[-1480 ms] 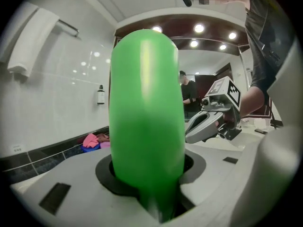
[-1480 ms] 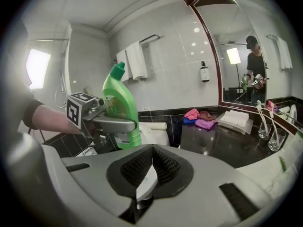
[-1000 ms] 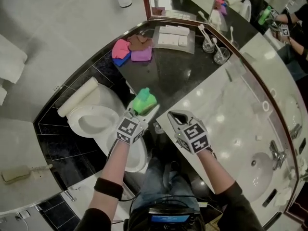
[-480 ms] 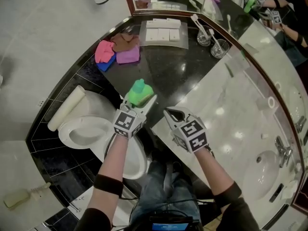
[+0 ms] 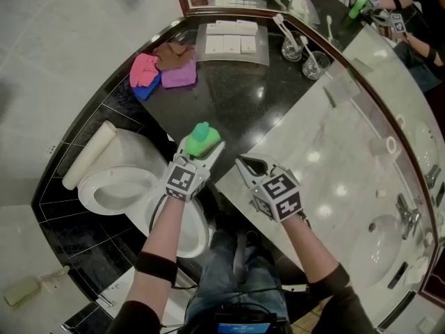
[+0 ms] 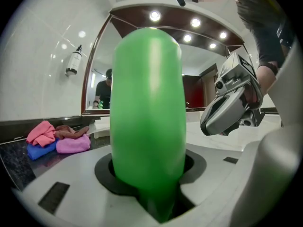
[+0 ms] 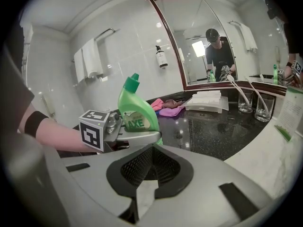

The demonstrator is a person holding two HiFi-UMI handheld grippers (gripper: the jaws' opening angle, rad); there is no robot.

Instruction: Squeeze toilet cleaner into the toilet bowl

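Left tongs clamp the bottle mid-body, where its probably soft, slick plastic squeezes best; right tongs are closed on nothing.

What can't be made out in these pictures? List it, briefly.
Green plastic toilet cleaner bottle: lower label, right gripper view, behind the left tongs.
Same bottle's cap: left gripper view, out of sight past its body.
White ceramic toilet bowl: contents, head view, too small.
White shape under the left forearm: head view, mostly covered.
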